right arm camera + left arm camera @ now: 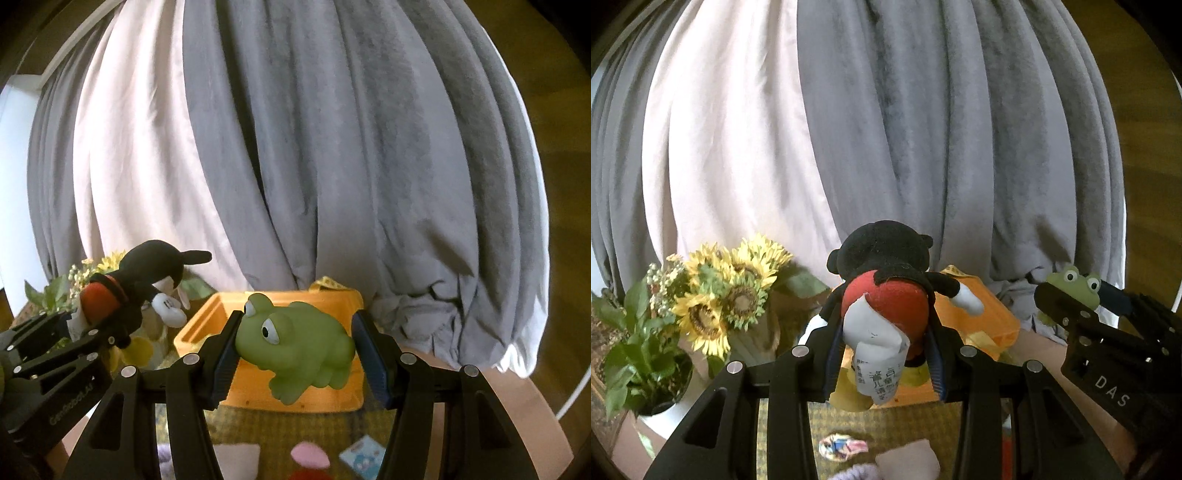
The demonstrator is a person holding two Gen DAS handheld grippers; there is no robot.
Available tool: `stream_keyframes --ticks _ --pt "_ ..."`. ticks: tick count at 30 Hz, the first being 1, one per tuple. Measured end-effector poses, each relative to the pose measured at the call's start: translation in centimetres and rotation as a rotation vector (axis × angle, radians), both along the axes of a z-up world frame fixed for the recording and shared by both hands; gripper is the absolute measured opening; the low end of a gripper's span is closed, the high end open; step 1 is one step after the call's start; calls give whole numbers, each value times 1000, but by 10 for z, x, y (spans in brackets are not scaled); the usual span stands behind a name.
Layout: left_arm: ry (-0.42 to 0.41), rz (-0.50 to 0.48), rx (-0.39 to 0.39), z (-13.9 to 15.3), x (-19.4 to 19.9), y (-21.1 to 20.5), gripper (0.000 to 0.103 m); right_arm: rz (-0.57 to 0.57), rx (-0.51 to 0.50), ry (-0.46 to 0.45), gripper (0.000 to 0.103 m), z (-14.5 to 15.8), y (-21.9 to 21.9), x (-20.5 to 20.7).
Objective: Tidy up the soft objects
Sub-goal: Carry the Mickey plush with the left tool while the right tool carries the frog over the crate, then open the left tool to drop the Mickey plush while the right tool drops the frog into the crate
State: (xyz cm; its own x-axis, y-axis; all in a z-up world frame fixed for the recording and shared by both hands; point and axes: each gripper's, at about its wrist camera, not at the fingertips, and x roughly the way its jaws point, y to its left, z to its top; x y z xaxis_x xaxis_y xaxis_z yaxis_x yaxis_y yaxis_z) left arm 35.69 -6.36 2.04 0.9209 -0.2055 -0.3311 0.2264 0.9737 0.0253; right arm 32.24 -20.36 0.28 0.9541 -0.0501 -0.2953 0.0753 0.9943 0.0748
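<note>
My left claw [884, 354] pinches a fuzzy black-and-red plush mouse [886, 284] and my right claw [295, 354] squeezes a smooth, rounded rubber frog [299, 339], both held above the boxy orange plastic bin [207, 325].

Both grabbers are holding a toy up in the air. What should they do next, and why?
Probably carry both toys forward over the orange bin. The right gripper clamps the green frog, the left gripper the black mouse plush, and the bin sits open just ahead below them.
</note>
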Motion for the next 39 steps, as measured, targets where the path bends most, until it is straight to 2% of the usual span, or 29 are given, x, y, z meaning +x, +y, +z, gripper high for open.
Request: stream_keyframes --ticks 11,19,26,39 --pt "1 -19 39 -1 50 -8 39 -1 12 5 60 0 -6 53" --pt "21 -32 79 -13 83 -12 39 -5 -4 33 60 -7 -7 90" --pt "62 -56 81 -26 118 -18 39 -16 1 64 60 -19 -14 122" --pt "205 -103 91 -74 185 -29 39 -21 -7 173 60 -61 -20 181"
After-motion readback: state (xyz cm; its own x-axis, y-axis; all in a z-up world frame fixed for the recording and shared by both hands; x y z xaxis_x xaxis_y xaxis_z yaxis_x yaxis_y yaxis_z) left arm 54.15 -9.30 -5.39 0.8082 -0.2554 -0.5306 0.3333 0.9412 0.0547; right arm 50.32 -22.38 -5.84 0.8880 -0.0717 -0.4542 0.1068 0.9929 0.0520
